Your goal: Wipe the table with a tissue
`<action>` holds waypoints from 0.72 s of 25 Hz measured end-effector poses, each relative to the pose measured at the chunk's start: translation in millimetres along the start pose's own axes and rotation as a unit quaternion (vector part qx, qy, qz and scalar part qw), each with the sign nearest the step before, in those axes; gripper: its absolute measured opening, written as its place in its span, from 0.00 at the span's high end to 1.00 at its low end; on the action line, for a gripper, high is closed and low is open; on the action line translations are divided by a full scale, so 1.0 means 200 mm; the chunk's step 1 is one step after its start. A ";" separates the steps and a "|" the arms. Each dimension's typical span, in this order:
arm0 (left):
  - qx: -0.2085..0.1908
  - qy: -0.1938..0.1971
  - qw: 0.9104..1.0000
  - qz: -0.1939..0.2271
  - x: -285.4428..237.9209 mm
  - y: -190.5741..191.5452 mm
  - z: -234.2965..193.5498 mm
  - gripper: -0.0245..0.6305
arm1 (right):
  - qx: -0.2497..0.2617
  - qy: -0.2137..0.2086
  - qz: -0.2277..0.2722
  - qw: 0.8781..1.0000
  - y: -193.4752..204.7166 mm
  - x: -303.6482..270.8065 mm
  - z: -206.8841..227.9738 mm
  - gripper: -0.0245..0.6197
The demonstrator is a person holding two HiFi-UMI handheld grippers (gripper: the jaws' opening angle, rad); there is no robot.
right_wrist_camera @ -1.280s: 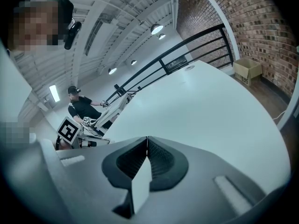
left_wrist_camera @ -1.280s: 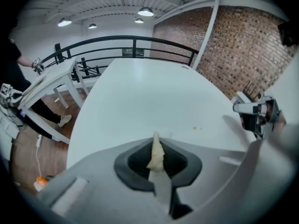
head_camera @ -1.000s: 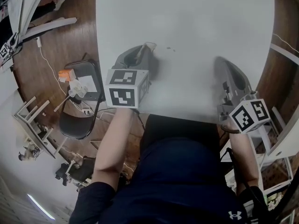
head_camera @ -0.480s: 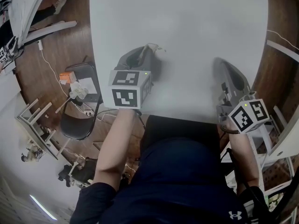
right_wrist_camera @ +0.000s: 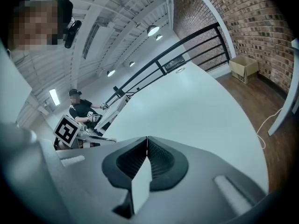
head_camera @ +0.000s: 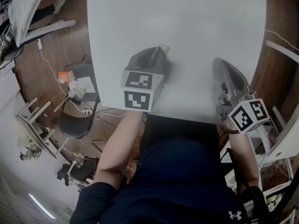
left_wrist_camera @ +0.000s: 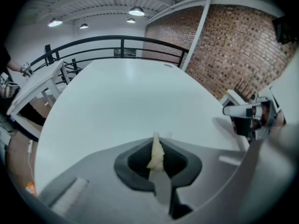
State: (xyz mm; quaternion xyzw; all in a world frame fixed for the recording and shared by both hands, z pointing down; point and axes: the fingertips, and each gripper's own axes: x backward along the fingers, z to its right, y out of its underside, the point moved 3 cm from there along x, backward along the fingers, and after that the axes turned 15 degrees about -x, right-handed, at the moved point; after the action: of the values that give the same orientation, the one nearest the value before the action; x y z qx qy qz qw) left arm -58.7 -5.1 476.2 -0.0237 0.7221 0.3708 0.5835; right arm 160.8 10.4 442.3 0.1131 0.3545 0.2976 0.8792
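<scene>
A crumpled white tissue (left_wrist_camera: 156, 154) is pinched between the jaws of my left gripper (left_wrist_camera: 156, 148), its tip sticking up past them. In the head view the left gripper (head_camera: 159, 52) rests on the white table (head_camera: 187, 17) near the front edge, the tissue (head_camera: 162, 49) poking out at its tip. My right gripper (head_camera: 223, 65) lies on the table at the right front, shut with nothing between its jaws (right_wrist_camera: 146, 146).
The white table (left_wrist_camera: 121, 92) stretches far ahead. A black folding chair (head_camera: 77, 122) and small items stand on the wood floor left of the table. A second white table (left_wrist_camera: 32, 87) and a railing lie beyond; another person (right_wrist_camera: 81, 108) is at the far left.
My left gripper has slid to the right along the table with the tissue in it. The right gripper has stayed put.
</scene>
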 end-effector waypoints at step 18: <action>-0.004 0.070 0.997 0.005 -0.07 -0.06 0.25 0.93 | -0.007 -0.001 0.005 1.000 -0.01 0.02 0.02 0.95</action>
State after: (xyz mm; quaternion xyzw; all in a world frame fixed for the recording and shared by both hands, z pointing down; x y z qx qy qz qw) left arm -6.3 8.6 480.0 -0.0481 0.7601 0.3742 0.5291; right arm 168.0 10.9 441.8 0.1094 0.3508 0.3044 0.8788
